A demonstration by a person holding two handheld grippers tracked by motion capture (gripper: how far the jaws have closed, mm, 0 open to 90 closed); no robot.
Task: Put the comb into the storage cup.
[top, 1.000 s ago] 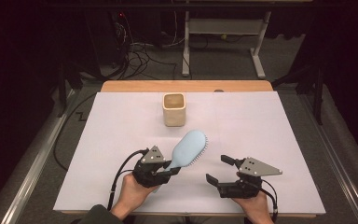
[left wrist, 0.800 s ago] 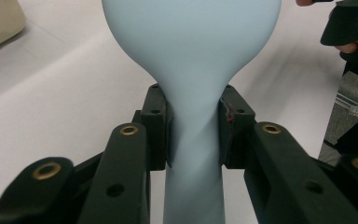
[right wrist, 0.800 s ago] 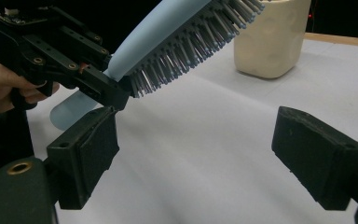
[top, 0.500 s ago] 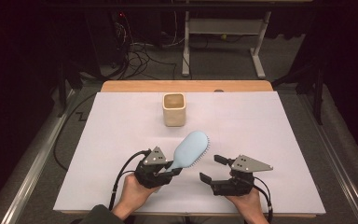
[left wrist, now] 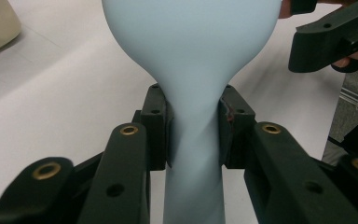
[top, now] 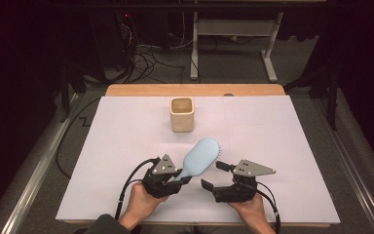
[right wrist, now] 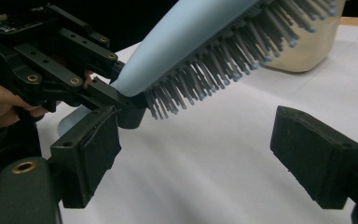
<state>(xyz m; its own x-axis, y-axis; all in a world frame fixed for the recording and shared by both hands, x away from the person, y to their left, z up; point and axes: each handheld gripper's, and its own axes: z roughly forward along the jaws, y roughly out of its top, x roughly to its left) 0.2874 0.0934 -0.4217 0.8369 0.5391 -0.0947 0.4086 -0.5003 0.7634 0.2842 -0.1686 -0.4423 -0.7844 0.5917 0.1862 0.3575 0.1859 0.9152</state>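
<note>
Two grippers now sit close: the left gripper (top: 175, 179) clamps the blue hairbrush (top: 200, 157) by its handle above the table (top: 292, 146), while the right gripper (top: 213, 176), jaws wide, has edged in, likely for a handover.

Light falls from above onto the white bench (top: 272, 146); bench bright, room around it dim to near black. High view soft, low detail, dark edges. Shadows short and faint, e.g. under the cup (top: 181, 114). Left gripper view: hairbrush (left wrist: 191, 56) evenly lit, no harsh glare, near jaws slightly soft, corners blurred. Right gripper view: bristles (right wrist: 223, 65) fairly sharp, jaws in foreground a bit out of focus, background top left black, pale sheen on bench.
</note>
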